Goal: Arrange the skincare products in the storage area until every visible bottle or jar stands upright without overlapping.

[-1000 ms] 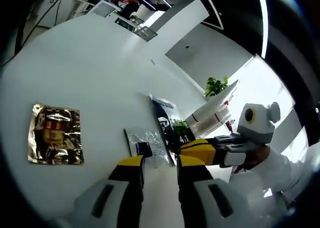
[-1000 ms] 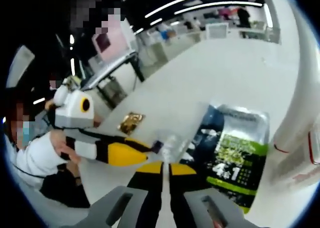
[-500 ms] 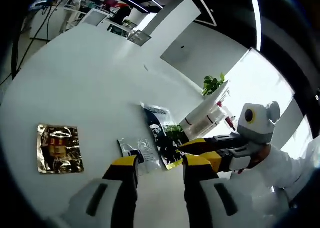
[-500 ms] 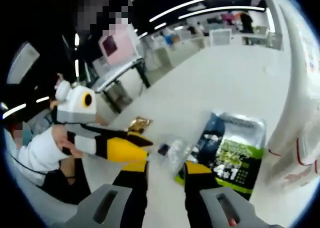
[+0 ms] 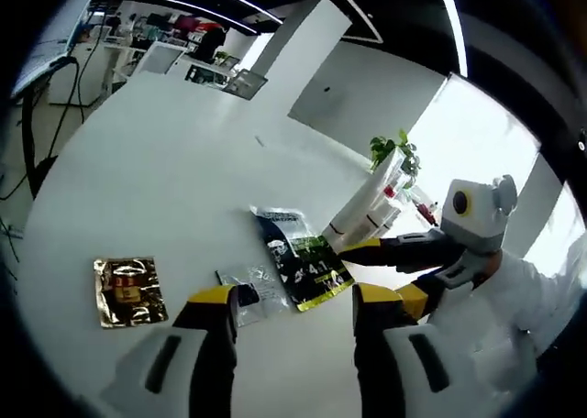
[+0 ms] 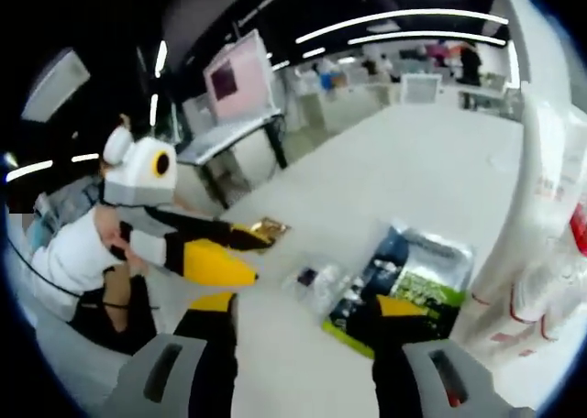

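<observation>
left tongs (image 5: 292,301) spread apart, gripping nothing | right tongs (image 6: 307,303) likewise released above the white bench (image 5: 165,180) | clear plastic sachet (image 5: 253,288) at 12 o'clock of left tongs | dark green-labelled pouch (image 5: 301,258) at 1 | gold foil packet (image 5: 128,291) at 9 | white tubes (image 5: 371,212) at 2

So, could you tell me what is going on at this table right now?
A person holds a hand-held gripper in each hand over a white table. Both the left hand-held gripper and the right hand-held gripper are open and hold nothing. Three flat packets lie on the table: a gold sachet, a clear sachet and a dark pouch whose edge overlaps the clear one. White tubes are next to the pouch.
</observation>
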